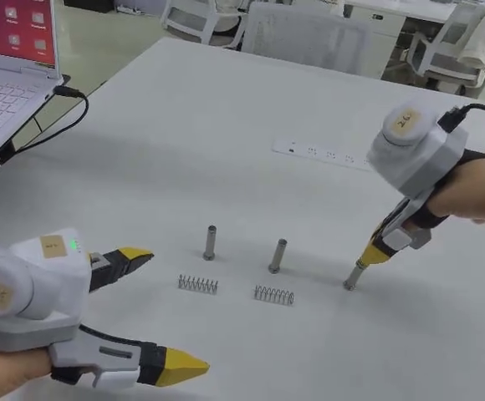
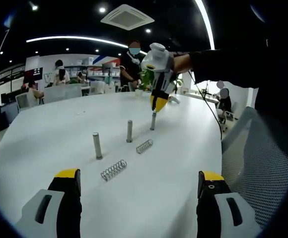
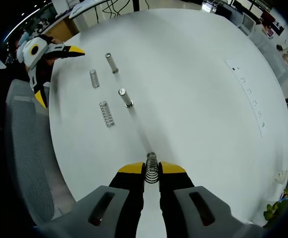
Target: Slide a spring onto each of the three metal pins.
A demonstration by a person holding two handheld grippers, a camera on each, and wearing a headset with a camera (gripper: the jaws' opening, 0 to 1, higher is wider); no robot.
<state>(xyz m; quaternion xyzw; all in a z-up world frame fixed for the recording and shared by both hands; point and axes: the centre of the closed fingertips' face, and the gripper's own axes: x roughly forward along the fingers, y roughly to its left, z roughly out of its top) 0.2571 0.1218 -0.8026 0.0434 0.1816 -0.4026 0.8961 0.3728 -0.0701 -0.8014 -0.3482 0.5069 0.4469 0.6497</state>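
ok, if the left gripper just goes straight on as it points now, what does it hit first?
Probably the nearer spring, on the table just ahead of the left gripper, slightly left of its centre line. Height is unclear, so it could pass above it.

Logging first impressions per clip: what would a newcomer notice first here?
The right gripper, jaws shut on a spring, sits at the top of the rightmost pin. Left of it, two bare pins stand upright, each with a loose spring lying before it on the white table.
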